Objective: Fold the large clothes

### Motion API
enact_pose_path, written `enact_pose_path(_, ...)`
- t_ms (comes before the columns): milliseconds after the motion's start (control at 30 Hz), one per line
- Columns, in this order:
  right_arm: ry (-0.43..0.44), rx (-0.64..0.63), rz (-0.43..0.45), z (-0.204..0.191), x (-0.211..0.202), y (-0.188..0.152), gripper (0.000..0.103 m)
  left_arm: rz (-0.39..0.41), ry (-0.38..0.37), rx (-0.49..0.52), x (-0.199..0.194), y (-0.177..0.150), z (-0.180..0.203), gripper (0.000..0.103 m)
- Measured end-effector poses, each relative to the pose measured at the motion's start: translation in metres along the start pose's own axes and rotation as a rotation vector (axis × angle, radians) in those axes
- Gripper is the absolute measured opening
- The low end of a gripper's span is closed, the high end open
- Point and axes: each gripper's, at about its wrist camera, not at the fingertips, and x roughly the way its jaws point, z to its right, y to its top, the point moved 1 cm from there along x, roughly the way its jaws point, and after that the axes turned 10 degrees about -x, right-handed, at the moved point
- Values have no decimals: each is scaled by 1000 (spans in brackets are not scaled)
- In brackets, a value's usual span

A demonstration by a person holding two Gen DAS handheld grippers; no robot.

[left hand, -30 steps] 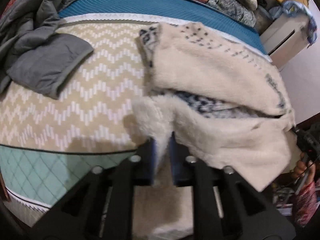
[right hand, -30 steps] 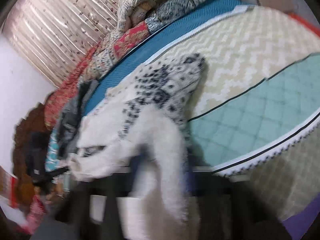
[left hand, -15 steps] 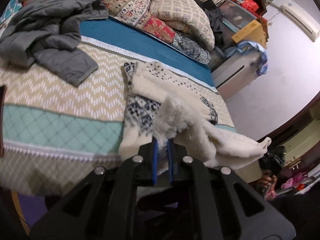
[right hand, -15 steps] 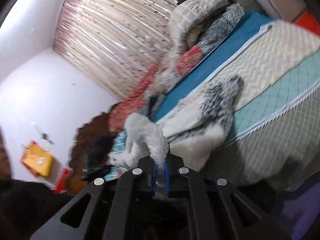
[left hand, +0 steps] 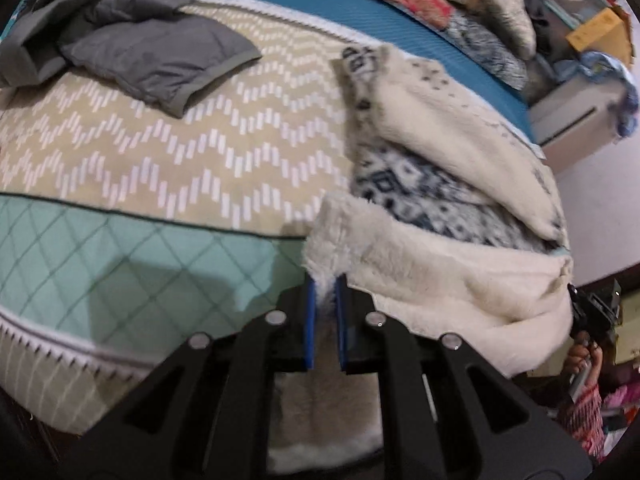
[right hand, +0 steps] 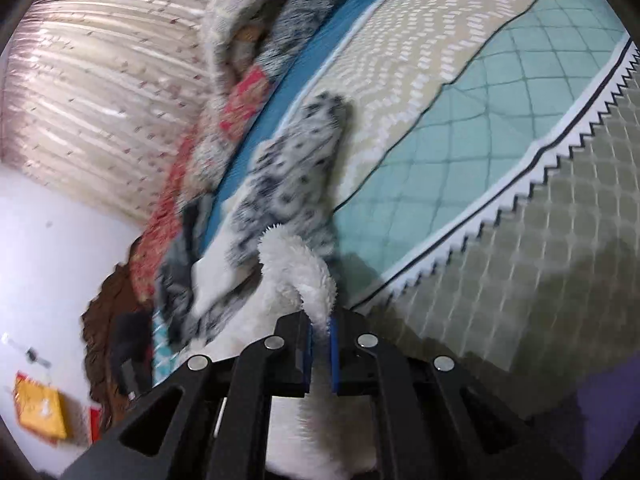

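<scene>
A cream fleece garment with a navy pattern lies on the right part of the bed, its near hem lifted and turned back toward the bed. My left gripper is shut on a corner of that fluffy hem at the bed's front edge. In the right wrist view my right gripper is shut on another tuft of the white fleece, with the patterned side stretching away along the bed. The left wrist view shows the right gripper and a hand at the far right end of the hem.
A grey padded jacket lies crumpled at the bed's back left. The bed cover has beige chevron and teal bands. Folded quilts and pillows line the back. A white unit stands beside the bed. A curtain hangs behind.
Both grippers rose and pulled back from the bed half a second ago, then came down close to it again, the fleece hem still pinched in each.
</scene>
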Motion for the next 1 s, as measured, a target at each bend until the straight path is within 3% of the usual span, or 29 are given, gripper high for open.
enact_pose_path(67, -7, 52, 2, 12, 10, -6, 85, -51, 41, -10, 20, -1, -4, 9)
enact_pose_path(233, -16, -3, 94, -2, -12, -13, 79, -31, 55, 10, 9, -3, 1, 14)
enact_pose_path(333, -18, -14, 195, -8, -36, -15, 66, 15, 19, 5, -16, -1, -2, 20)
enact_pose_path(400, -41, -25, 270, -11, -54, -16, 46, 48, 6, -7, -32, -1, -7, 29)
enact_pose_path(467, -64, -36, 292, -15, -64, -15, 42, 85, -1, -20, -47, -1, -12, 30)
enact_pose_path(533, -65, -83, 268, -28, -66, -16, 42, 113, -11, -46, -59, -2, -14, 30)
enact_pose_path(633, -60, -228, 187, -63, -51, -16, 42, 128, -87, -55, -71, -4, -6, 30)
enact_pose_path(767, -78, -426, 52, -118, -6, -21, 42, 82, -107, 121, -58, -17, 43, 30)
enact_pose_path(867, -78, -530, -50, -147, 28, -38, 48, 41, -96, 236, -37, -31, 72, 30)
enact_pose_path(1000, -113, -662, -104, -176, 55, -53, 49, -32, -69, 298, -8, -45, 89, 28)
